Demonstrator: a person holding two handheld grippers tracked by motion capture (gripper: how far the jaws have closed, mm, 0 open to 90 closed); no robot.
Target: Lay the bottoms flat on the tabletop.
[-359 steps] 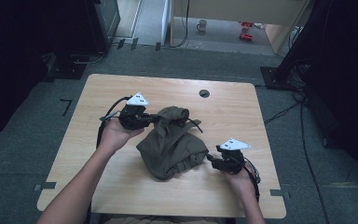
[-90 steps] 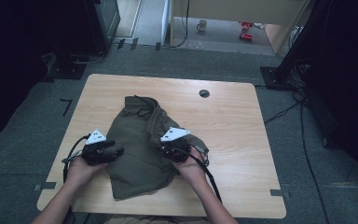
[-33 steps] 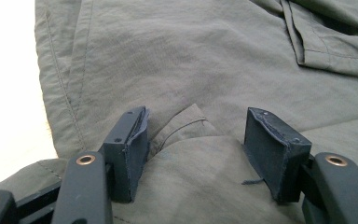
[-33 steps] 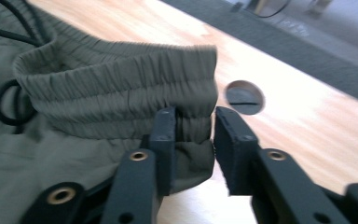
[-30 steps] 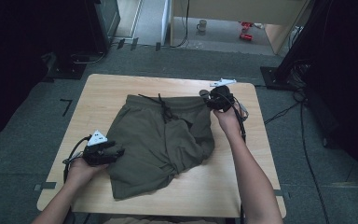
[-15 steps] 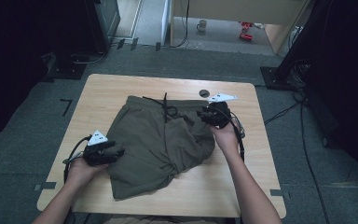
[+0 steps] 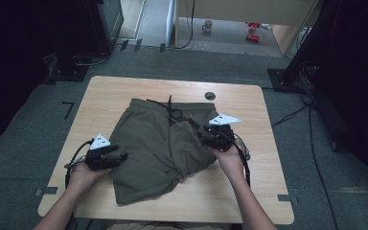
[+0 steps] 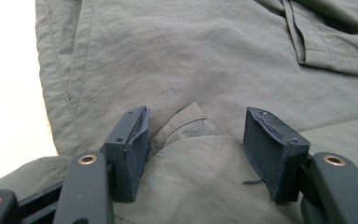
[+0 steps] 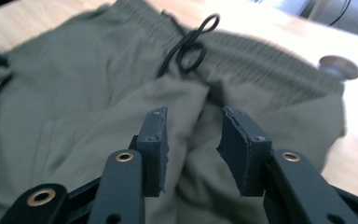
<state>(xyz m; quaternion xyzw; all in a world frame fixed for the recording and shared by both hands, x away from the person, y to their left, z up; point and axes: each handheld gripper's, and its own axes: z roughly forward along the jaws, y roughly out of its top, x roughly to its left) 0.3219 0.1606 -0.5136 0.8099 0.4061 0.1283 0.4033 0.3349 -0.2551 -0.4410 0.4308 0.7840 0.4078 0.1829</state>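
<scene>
Lying spread on the wooden table, just below the round grommet hole at the far edge: a pair of olive shorts, with nothing else crowding the tabletop and a trailing cable beside the right hand. Pointing the elastic waistband and black drawstring toward the far side, hem toward the person, long axis running near to far with a slight lean to the left. Bunching into a fold across the right leg.

Resting at the shorts' left edge: the left gripper, jaws apart, straddling a raised pucker of fabric without pressing it. Hovering over the right half: the right gripper, jaws apart and just opening further, cloth beneath but nothing pinched.

Compared with a second ago: right gripper now pulled back from the waistband corner toward the person; shorts lying unchanged.
</scene>
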